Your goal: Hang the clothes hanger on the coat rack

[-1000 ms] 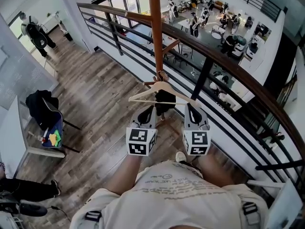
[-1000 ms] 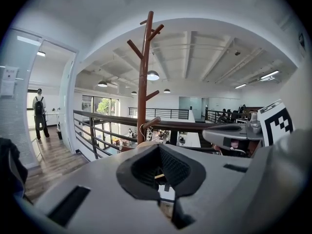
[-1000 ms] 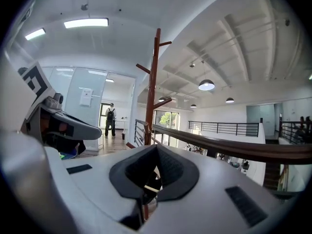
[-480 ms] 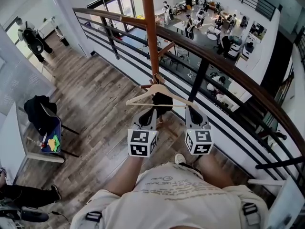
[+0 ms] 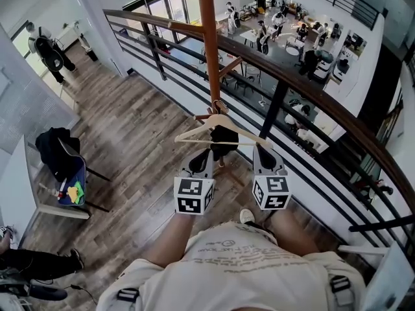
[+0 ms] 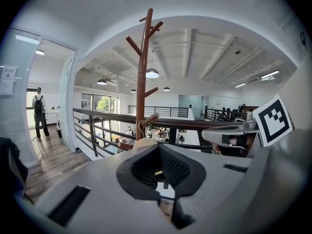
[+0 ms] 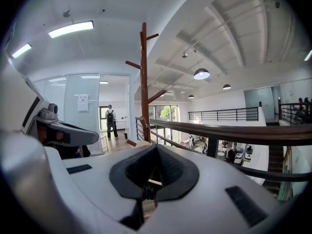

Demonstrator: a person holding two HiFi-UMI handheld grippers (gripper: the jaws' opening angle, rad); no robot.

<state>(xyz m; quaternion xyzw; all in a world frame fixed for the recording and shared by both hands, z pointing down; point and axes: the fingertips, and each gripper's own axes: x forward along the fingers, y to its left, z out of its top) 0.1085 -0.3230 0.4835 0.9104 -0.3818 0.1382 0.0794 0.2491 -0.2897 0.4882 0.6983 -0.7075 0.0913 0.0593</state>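
Grippers are filling the lower middle of the head view as we are looking steeply down past our own pale shirt [image 5: 240, 264] at a wood-plank floor [image 5: 130, 128]. We are holding the left gripper [image 5: 201, 154] and the right gripper [image 5: 261, 149] side by side, both pointing away from us at a wooden clothes hanger [image 5: 218, 118].

In the left gripper view, the jaws are pressing together on a thin sliver of pale wood, the hanger's lower bar. In the right gripper view, the jaws are pinching that same bar, drawn fully together around it.

We are keeping the hanger roughly level across both grippers, clear of the floor. Its hook [image 5: 219, 104] is rising right beside the brown pole of the coat rack [image 5: 209, 44], close to a short lower peg. We cannot tell whether the hook is resting on that peg.

The coat rack is standing just in front of a dark railing [image 5: 305, 85] with a wooden handrail.
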